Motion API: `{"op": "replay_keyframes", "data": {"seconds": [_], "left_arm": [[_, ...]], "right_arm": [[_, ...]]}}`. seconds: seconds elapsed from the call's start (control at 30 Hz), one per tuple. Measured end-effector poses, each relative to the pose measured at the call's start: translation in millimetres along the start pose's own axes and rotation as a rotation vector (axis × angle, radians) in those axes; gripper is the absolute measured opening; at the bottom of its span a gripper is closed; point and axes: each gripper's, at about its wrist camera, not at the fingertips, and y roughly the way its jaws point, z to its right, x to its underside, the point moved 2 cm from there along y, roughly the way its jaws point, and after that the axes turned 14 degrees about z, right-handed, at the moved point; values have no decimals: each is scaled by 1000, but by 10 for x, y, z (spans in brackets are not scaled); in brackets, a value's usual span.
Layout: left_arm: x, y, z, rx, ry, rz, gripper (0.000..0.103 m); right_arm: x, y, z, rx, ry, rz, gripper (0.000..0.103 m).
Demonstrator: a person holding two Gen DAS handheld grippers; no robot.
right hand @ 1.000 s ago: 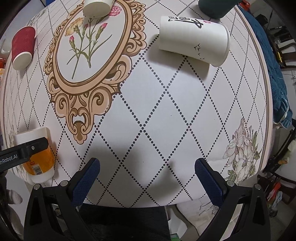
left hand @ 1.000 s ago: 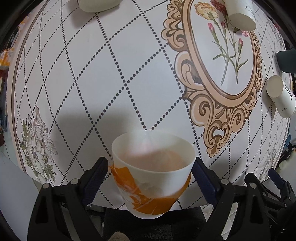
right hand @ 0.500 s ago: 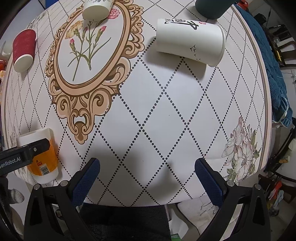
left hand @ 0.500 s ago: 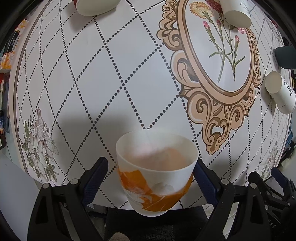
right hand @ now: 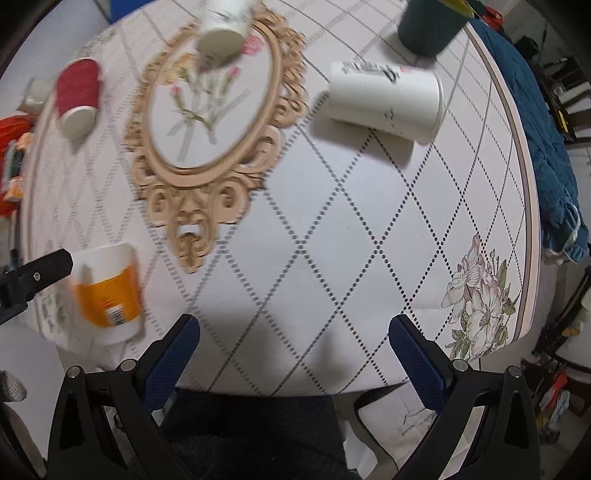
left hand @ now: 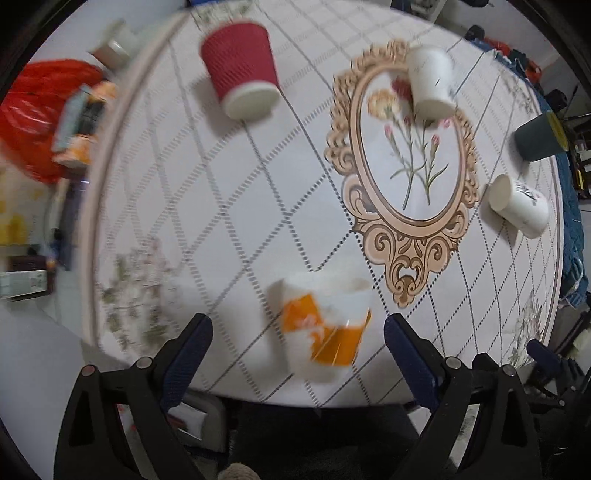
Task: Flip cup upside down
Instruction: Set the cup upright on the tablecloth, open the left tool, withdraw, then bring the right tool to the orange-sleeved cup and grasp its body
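A white paper cup with an orange band (left hand: 325,332) stands mouth-down near the table's front edge, blurred by motion. My left gripper (left hand: 297,334) is open, its jaws wide on either side of the cup and not touching it. The same cup shows in the right wrist view (right hand: 107,291) at the left, with the left gripper's finger (right hand: 40,269) beside it. My right gripper (right hand: 293,339) is open and empty over the table's front edge.
On the round table (right hand: 332,240): a red ribbed cup (left hand: 242,83), a white cup (left hand: 432,83) on the floral oval, a white cup lying on its side (right hand: 384,101), and a dark teal cup (right hand: 430,24). Clutter lies beyond the left edge.
The left gripper has let go of the orange-banded cup and pulled back and up; the cup now sits on the table. The right gripper has shifted slightly.
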Motion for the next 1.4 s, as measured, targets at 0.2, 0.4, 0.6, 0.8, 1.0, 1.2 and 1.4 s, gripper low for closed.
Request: {"op": "replay_keyframes", "data": {"seconds": [0.2,0.4,0.6,0.8,1.0,1.2,1.4], "left_arm": [[142,-607,-180,-51,5,84,95],[297,-1080,-347,-51,0,149,95],[436,-1466,-389,-43,33,211,95],[576,-1724,-435,-19,63,248,95],[672,-1784,-543,-4,62,259,95],[698,-1700,-722,-9,35,258,95],[612,-1429,-999,-95,1,256,101]], "right_arm": [[150,-621,-253,-74,-46,77,103],[261,-1227,-416,-94,-50,177,103],[405,-1770,-507,-101,-14,260,103],[594,-2209,-623,-104,2,327,103],[715,-2409,-717,-100,22,360,103],[771,-2443,-812,-103,30,364,103],[598,-2282,-955,-81,-85,357,103]]}}
